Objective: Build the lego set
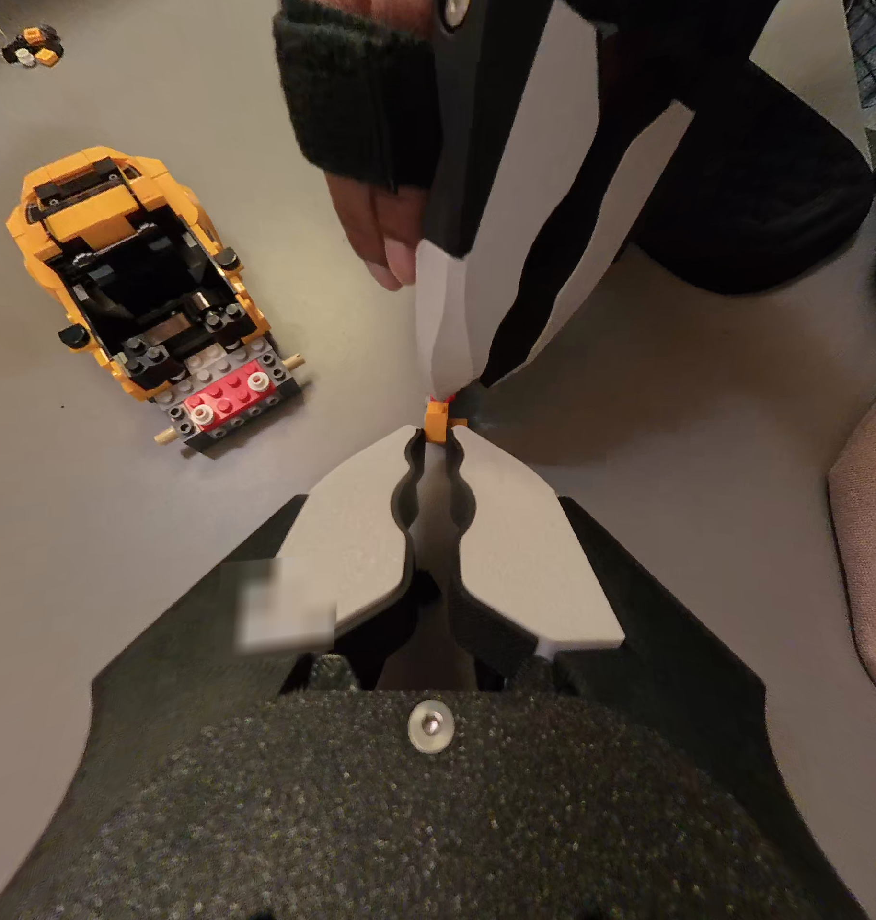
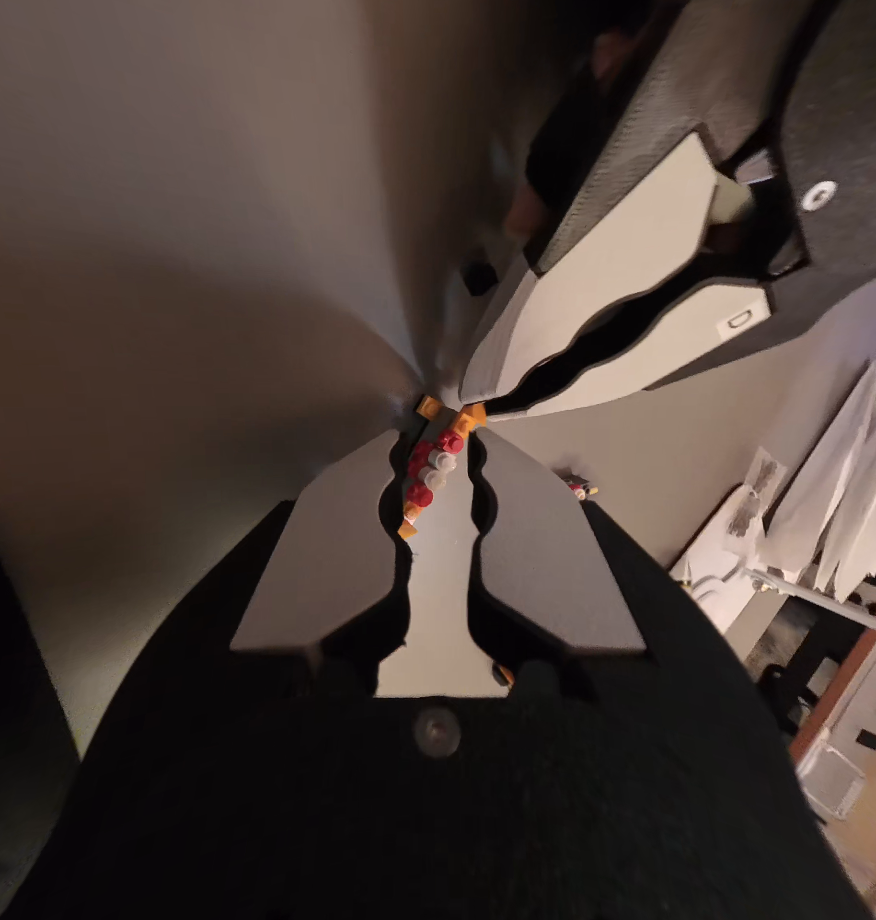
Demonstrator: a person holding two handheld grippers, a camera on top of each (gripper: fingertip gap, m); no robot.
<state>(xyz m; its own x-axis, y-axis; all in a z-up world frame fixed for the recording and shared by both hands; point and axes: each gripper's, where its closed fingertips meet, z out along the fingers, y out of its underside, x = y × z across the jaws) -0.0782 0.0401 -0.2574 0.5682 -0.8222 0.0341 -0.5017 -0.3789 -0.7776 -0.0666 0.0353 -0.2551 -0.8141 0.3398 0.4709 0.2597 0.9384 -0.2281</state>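
At frame centre, above the desk [image 1: 127, 547], the left gripper [image 1: 435, 434] and right gripper [image 2: 433, 443] each pinched an end of the small brick sub-assembly [image 2: 433, 465]; light, rigid, likely to snap apart unless held at its ends.

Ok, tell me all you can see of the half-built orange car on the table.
The orange car lies flat on the grey table, left of both grippers, untouched. Glossy plastic bricks: orange shell, open black interior, no roof. One end is unfinished: grey plates with a red studded block carrying two white round studs, tan axle pins poking out each side. No wheels visible.
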